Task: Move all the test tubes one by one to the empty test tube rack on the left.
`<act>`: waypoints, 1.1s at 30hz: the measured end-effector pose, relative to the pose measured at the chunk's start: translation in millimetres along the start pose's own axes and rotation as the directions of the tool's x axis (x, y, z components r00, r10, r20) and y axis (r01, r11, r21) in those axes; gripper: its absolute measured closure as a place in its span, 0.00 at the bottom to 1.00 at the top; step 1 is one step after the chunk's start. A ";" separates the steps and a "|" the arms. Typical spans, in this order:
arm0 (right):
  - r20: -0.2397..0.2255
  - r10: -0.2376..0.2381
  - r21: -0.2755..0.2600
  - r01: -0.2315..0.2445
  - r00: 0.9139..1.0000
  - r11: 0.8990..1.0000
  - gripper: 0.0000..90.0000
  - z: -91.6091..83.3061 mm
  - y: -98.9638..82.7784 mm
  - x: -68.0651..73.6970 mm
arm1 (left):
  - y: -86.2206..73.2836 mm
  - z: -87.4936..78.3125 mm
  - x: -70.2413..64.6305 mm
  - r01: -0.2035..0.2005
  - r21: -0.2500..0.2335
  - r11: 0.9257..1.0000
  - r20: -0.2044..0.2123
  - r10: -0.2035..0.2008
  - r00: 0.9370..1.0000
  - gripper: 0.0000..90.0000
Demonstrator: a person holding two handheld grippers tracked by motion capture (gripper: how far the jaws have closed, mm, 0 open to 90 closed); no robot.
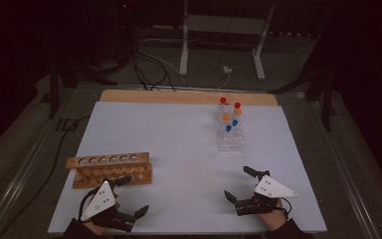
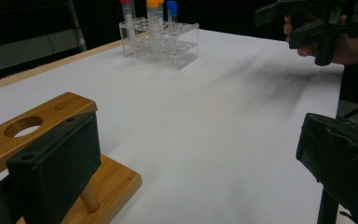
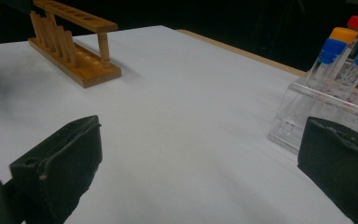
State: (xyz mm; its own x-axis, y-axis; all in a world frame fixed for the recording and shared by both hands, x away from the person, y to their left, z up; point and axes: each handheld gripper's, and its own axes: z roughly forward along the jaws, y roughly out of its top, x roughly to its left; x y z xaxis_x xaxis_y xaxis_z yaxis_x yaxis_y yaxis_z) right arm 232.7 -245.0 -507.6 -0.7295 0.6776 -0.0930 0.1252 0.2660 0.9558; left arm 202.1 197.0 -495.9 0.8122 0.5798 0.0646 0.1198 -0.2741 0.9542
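Two claws rest low at the near edge of the bench (image 1: 179, 144), one in each of the person's hands, and both stand with their jaws wide apart and nothing between them. The left claw (image 1: 134, 196) sits just in front of the wooden rack (image 1: 110, 170), its nearer jaw close beside the rack's end; in the left claw's own view that jaw overlaps the rack's corner, though whether they touch cannot be told. The wooden rack lies at the bench's near left, its row of round holes unfilled. The right claw (image 1: 238, 184) hovers at the near right, well apart from the wooden rack and nearer to the clear rack (image 1: 230, 138), which stands toward the far right of the bench. Six capped tubes stand upright in the clear rack: two with red caps (image 1: 223, 100) at the back, two with orange caps (image 1: 226, 116) in the middle, two with blue caps (image 1: 228, 128) toward the front. Seen from the right claw, the clear rack sits just behind its right-hand jaw.
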 end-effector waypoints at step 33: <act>-0.029 0.030 0.049 -0.029 0.999 0.998 0.00 0.2 54.2 1.3 | 0.4 -0.1 -1.0 -0.006 -0.004 1.000 0.005 0.006 1.000 0.01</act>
State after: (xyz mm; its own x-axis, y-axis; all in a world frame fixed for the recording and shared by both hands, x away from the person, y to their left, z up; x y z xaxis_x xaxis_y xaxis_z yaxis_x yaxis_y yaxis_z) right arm 238.7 -229.6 -456.0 -0.7446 0.6651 -0.0558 0.1791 0.2796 0.9433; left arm 201.2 196.4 -495.5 0.8154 0.5748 0.0685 0.1131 -0.2743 0.9550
